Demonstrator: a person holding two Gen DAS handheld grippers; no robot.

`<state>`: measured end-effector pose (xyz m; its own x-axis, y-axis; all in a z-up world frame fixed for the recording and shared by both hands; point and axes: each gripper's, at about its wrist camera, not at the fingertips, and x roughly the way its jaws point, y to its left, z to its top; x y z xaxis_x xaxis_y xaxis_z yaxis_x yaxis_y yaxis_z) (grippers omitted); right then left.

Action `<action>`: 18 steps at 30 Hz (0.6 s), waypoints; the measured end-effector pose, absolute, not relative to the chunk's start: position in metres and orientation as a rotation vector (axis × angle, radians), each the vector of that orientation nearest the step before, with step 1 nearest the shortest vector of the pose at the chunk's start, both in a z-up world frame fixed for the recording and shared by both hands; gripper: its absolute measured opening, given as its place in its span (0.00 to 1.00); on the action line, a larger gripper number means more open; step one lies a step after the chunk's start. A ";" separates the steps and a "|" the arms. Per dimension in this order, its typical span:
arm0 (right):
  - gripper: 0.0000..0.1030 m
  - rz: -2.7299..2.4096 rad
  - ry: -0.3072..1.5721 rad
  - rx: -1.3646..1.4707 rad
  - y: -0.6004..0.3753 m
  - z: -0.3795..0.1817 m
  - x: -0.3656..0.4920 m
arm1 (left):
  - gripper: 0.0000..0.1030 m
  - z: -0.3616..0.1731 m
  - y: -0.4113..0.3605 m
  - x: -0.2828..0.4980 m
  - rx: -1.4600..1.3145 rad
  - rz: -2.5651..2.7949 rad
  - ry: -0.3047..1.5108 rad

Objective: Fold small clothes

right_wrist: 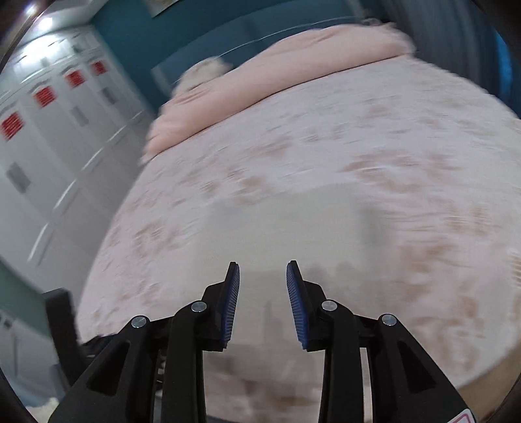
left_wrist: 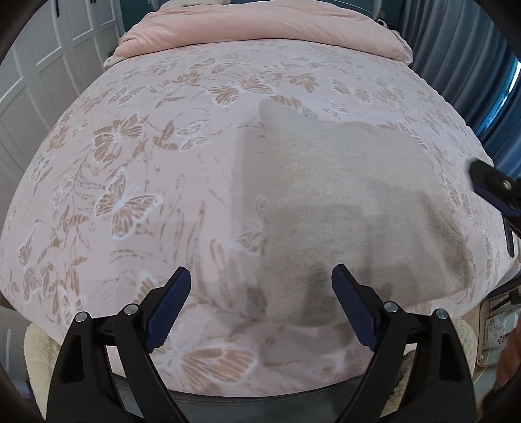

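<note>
A small beige-grey garment (left_wrist: 342, 201) lies flat on the pink butterfly bedspread (left_wrist: 130, 169), right of the middle in the left wrist view. My left gripper (left_wrist: 260, 270) hovers open and wide over the garment's near left corner, with its pads clear of the cloth. At the right edge of that view a finger (left_wrist: 488, 177) of my right gripper shows beside the garment's right side. The right wrist view is motion-blurred. There the garment (right_wrist: 293, 227) is a pale patch ahead of my right gripper (right_wrist: 263, 265), whose jaws stand apart with nothing between them.
A folded pink duvet (left_wrist: 260, 29) lies across the head of the bed. White wardrobe doors (left_wrist: 39, 81) stand to the left and blue curtains (left_wrist: 456, 65) to the right. A cream fluffy rug (left_wrist: 35, 351) lies at the bed's near left corner.
</note>
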<state>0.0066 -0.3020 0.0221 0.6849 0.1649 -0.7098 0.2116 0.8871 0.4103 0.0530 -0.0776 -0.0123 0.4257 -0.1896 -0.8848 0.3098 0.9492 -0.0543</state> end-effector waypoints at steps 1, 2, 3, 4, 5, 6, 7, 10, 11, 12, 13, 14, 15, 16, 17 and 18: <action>0.30 0.006 0.845 0.475 -0.287 0.017 0.018 | 0.83 -0.013 -0.074 0.053 0.119 -0.307 1.092; 0.30 0.031 0.876 0.456 -0.273 0.008 0.028 | 0.83 -0.014 -0.069 0.054 0.117 -0.296 1.098; 0.30 0.050 0.920 0.443 -0.261 -0.005 0.039 | 0.83 -0.015 -0.065 0.055 0.118 -0.285 1.101; 0.30 0.071 1.006 0.432 -0.248 -0.031 0.054 | 0.83 -0.015 -0.062 0.055 0.118 -0.278 1.102; 0.29 0.066 1.106 0.392 -0.237 -0.066 0.066 | 0.83 -0.016 -0.057 0.056 0.118 -0.268 1.100; 0.28 0.075 1.097 0.398 -0.236 -0.076 0.068 | 0.83 -0.019 -0.056 0.057 0.146 -0.246 1.107; 0.27 0.085 1.056 0.417 -0.238 -0.075 0.067 | 0.83 -0.020 -0.053 0.057 0.155 -0.242 1.105; 0.27 0.078 1.040 0.515 -0.256 -0.050 0.063 | 0.84 -0.021 -0.044 0.057 0.129 -0.247 1.110; 0.28 0.071 1.005 0.542 -0.266 -0.038 0.055 | 0.84 -0.021 -0.043 0.059 0.123 -0.247 1.114; 0.28 0.055 0.987 0.543 -0.270 -0.030 0.047 | 0.84 -0.022 -0.043 0.060 0.115 -0.251 1.117; 0.31 0.016 0.961 0.539 -0.282 -0.022 0.037 | 0.84 -0.022 -0.044 0.061 0.110 -0.255 1.117; 0.34 -0.016 0.945 0.542 -0.291 -0.018 0.029 | 0.84 -0.023 -0.046 0.062 0.110 -0.257 1.118; 0.36 -0.063 0.925 0.557 -0.308 -0.014 0.018 | 0.84 -0.025 -0.048 0.064 0.110 -0.261 1.120; 0.40 -0.106 0.912 0.568 -0.321 -0.012 0.011 | 0.84 -0.026 -0.050 0.064 0.110 -0.268 1.122; 0.44 -0.139 0.906 0.571 -0.331 -0.012 0.005 | 0.84 -0.027 -0.052 0.064 0.114 -0.271 1.124; 0.45 -0.175 0.903 0.570 -0.341 -0.011 0.002 | 0.84 -0.029 -0.054 0.064 0.115 -0.272 1.127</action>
